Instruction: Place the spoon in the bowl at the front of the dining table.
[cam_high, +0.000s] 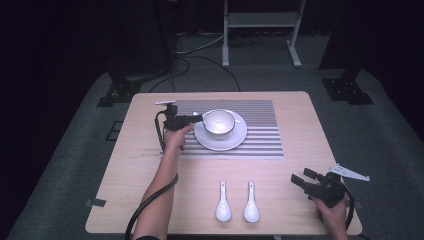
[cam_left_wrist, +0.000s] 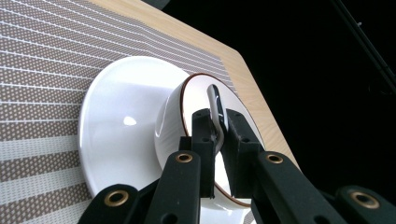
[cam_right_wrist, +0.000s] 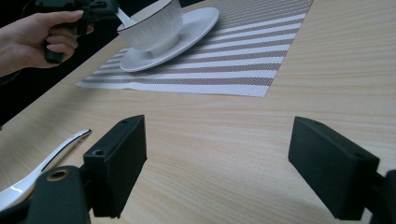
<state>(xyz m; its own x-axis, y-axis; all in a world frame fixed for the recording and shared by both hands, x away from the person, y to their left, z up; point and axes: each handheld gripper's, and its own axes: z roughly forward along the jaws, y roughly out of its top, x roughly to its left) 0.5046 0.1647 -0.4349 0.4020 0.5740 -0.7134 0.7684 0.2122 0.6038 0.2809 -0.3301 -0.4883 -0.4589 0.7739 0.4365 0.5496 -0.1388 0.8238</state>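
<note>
Over bowl (cam_left_wrist: 187, 135) rim, left gripper (cam_left_wrist: 216, 128) pinches spoon (cam_left_wrist: 215, 105).

Lab/studio: black curtains (cam_high: 50, 45), floor cables (cam_high: 200, 60), metal stand (cam_high: 262, 30) behind table (cam_high: 300, 125).

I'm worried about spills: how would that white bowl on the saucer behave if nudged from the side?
The bowl looks glazed and rigid, so probably fragile. It stands on a smooth saucer, so it may slide rather than tip. The left gripper pinches a spoon handle at its rim.
</note>
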